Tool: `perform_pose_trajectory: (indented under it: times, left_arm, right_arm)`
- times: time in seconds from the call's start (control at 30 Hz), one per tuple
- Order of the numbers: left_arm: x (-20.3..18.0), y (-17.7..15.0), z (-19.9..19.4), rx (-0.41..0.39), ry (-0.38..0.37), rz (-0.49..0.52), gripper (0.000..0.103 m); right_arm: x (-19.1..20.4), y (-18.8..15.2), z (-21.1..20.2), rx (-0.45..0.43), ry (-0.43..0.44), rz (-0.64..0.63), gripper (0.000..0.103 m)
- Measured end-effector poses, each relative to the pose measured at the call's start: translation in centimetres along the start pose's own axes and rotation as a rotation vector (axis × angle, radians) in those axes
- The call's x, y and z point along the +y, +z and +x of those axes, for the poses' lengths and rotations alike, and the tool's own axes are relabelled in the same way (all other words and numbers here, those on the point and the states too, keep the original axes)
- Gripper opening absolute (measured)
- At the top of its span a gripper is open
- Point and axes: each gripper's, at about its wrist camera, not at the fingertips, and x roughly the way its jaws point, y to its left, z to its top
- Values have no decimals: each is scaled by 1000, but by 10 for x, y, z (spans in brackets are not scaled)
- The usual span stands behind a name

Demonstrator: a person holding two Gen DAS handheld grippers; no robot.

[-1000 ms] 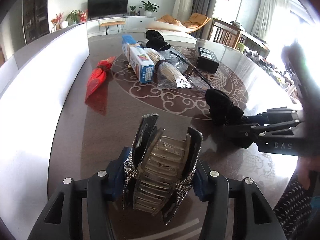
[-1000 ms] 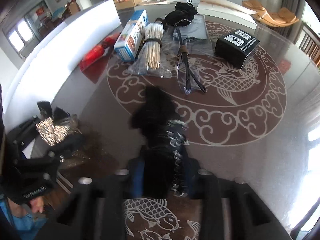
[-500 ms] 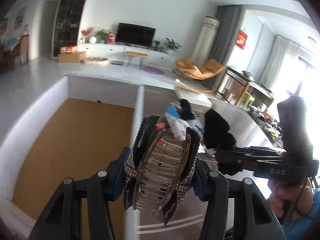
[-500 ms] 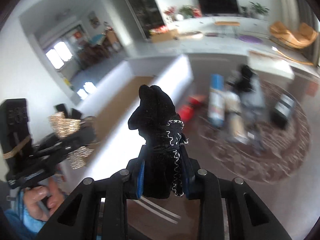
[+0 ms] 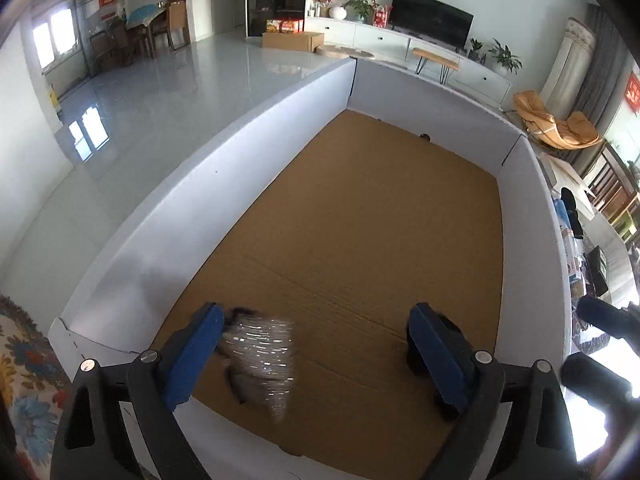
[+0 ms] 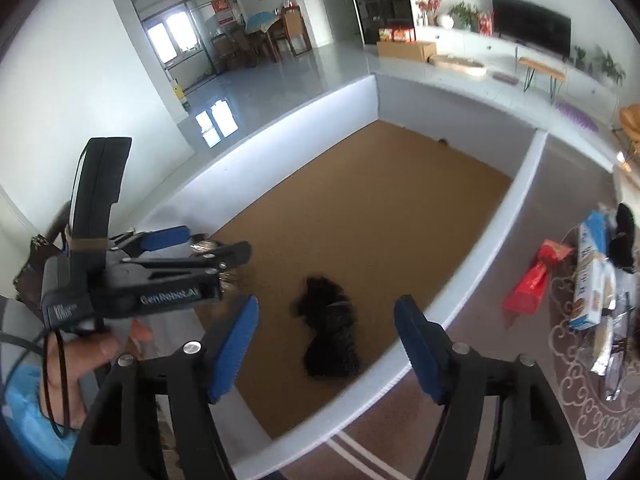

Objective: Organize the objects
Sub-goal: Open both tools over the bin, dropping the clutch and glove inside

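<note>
Lower middle of the left wrist view: left tongs (image 5: 316, 344) spread wide over the box (image 5: 224, 200), white walls, brown cardboard floor. Jaws have just been opening; rhinestone hair claw (image 5: 260, 354) sits motion-blurred between them, just beside the left blue pad, right pad well apart from it. Not gripped, released. Whether the claw touches the box floor cannot be told from the blur.

Lower middle of the right wrist view: right tongs (image 6: 326, 344) also spread, jaws have just been opening. Black hair clip (image 6: 328, 334) is between the pads but touching neither, blurred, over the brown floor near the box's lower right wall. Released too.

Left side of the right wrist view: left tongs (image 6: 208, 254) seen from the side, a hand (image 6: 92, 354) gripping the black handle, glittery claw partly hidden behind the fingers.

Right edge of the right wrist view: bench (image 6: 480, 360) with a swirl pattern, carrying a red packet (image 6: 536, 276), a blue-and-white carton (image 6: 592, 276), clear bags and black items, all outside the box, near its right wall.

Upper part of both views: living room, TV (image 5: 430, 22), plants, orange lounge chair (image 5: 556, 124), glossy grey floor (image 5: 160, 96).
</note>
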Motion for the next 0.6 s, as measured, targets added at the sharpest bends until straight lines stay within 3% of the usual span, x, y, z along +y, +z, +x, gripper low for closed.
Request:
perform_pose_trajectory:
  times: [0.1, 0.17, 0.3, 0.5, 0.6]
  left_arm:
    - [-4, -2, -9, -55, -5, -11, 96]
    - [-12, -3, -19, -104, -49, -9, 96]
    - [-47, -9, -49, -190, -170, 49, 96]
    - [-147, -37, -93, -232, -403, 271, 96]
    - [-215, -59, -105, -188, -512, 393, 96]
  right_arm:
    - [-25, -15, -26, -68, -52, 27, 86]
    - [-48, -24, -41, -117, -99, 52, 93]
    - [-106, -66, -71, -190, -282, 103, 96]
    - [-195, -154, -89, -93, -516, 230, 96]
    - [-224, -192, -105, -81, -583, 307, 96]
